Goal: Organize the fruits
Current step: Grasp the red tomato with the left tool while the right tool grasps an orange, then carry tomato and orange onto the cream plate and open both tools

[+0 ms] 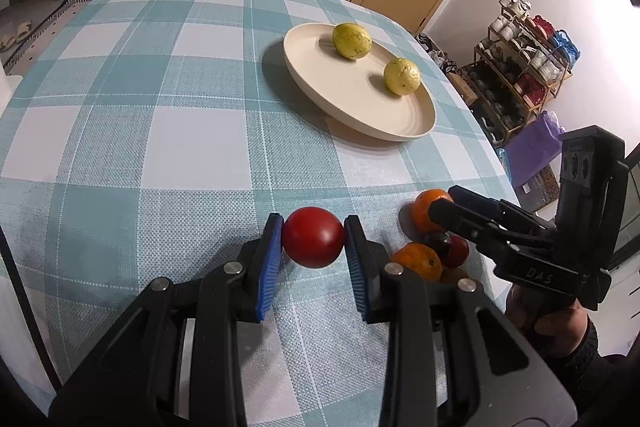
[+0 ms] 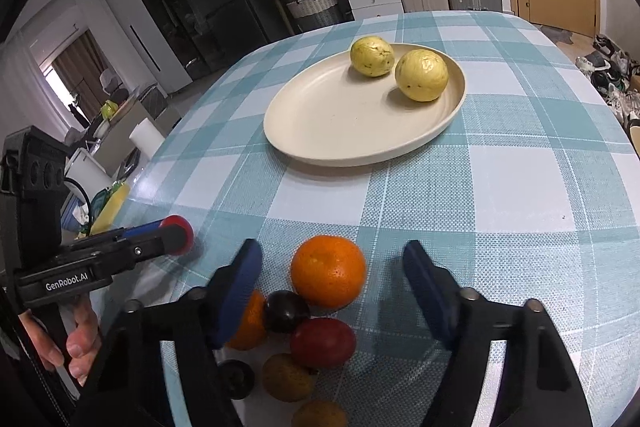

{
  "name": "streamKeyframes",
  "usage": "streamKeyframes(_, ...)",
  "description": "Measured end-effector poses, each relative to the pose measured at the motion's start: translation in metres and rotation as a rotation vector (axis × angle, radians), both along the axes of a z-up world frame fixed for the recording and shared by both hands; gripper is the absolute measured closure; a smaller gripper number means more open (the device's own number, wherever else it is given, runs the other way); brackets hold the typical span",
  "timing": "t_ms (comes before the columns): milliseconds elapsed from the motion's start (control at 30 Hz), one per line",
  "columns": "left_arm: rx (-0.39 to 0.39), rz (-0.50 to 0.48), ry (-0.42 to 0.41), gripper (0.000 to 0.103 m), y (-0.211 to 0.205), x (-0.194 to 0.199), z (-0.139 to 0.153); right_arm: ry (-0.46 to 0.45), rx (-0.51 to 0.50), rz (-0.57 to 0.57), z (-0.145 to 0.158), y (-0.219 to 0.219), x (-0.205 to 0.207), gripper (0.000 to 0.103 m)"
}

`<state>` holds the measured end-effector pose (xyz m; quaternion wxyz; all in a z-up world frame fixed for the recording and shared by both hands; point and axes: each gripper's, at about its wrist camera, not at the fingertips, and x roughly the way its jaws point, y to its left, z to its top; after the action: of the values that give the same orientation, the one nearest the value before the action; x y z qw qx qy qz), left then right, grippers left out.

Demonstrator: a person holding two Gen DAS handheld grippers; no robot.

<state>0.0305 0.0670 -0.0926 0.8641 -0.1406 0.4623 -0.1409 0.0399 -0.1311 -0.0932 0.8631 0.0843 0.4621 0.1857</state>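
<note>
Left wrist view: left gripper [image 1: 313, 242] clamped on a smooth round red fruit [image 1: 313, 242], held just above the teal-and-white checked tablecloth [image 1: 160, 147]; beyond it a cream round plate [image 1: 400, 131] carries two yellow-green speckled fruits [image 1: 351, 41], so sorting looks started, most left. Right wrist view: right gripper [image 2: 332, 277] with jaws apart, straddling a bright round orange [image 2: 328, 271] without touching it; the orange sits on the cloth at the front of a small heap of dark, red and brownish fruits [image 2: 304, 339], all off the plate
</note>
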Motion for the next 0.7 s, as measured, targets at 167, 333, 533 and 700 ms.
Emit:
streamKeyframes(167,0.003,0.001,0.001,0.075,-0.001,0.003,-0.001,0.034,-0.017,0.038,-0.007,0.006,0.002,0.061)
streamKeyframes(333,0.004,0.005,-0.015,0.075,-0.001,0.008,0.005,0.017,0.005,0.031,-0.007,0.003,0.002,0.063)
streamKeyframes(533,-0.003,0.0,-0.03,0.075,-0.004,0.022,0.013,-0.024,0.048,0.023,0.006,-0.002,0.005,0.063)
streamKeyframes(700,-0.009,-0.007,-0.051,0.075,-0.007,0.037,0.023,-0.093,0.11,0.029,0.019,-0.007,0.009,0.063)
